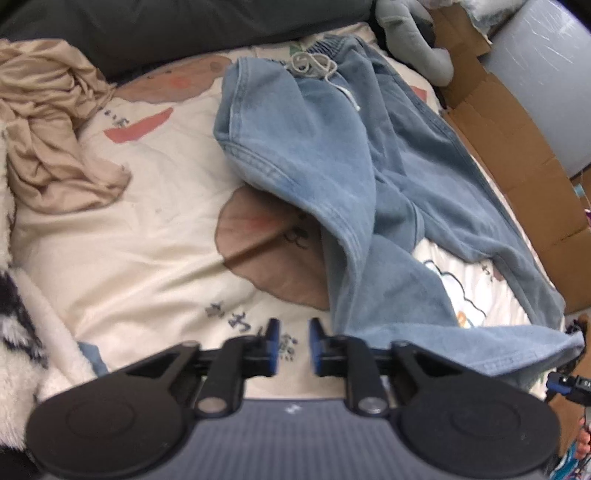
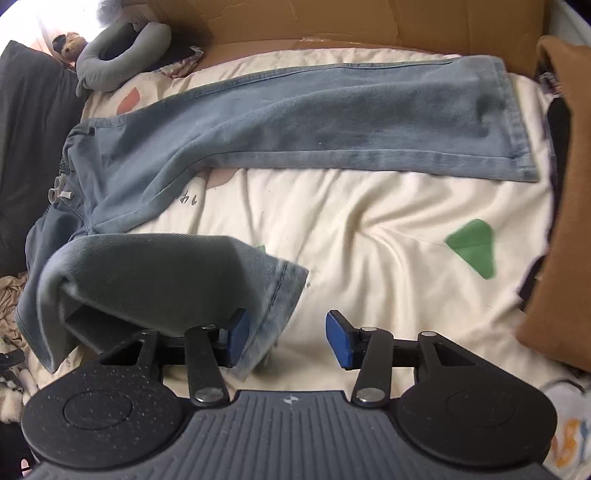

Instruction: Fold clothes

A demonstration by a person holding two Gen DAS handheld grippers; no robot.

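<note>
Light-blue jeans [image 1: 332,155] on printed bedsheet [image 1: 147,229], writing unreadable; left gripper [image 1: 293,345] jaws released, right gripper [image 2: 284,341] released, hem at 9 o'clock

Bed [image 1: 147,229] under cream quilt with cartoon prints; dark pillow [image 1: 184,33] at head; flattened cardboard [image 1: 517,155] along far side; grey plush [image 2: 118,62] near pillow; brown cushion [image 2: 561,221] at foot; bright daylight in corner

jeans [image 1: 332,155] on bed [image 1: 147,229], shirt [image 1: 48,140] left
</note>
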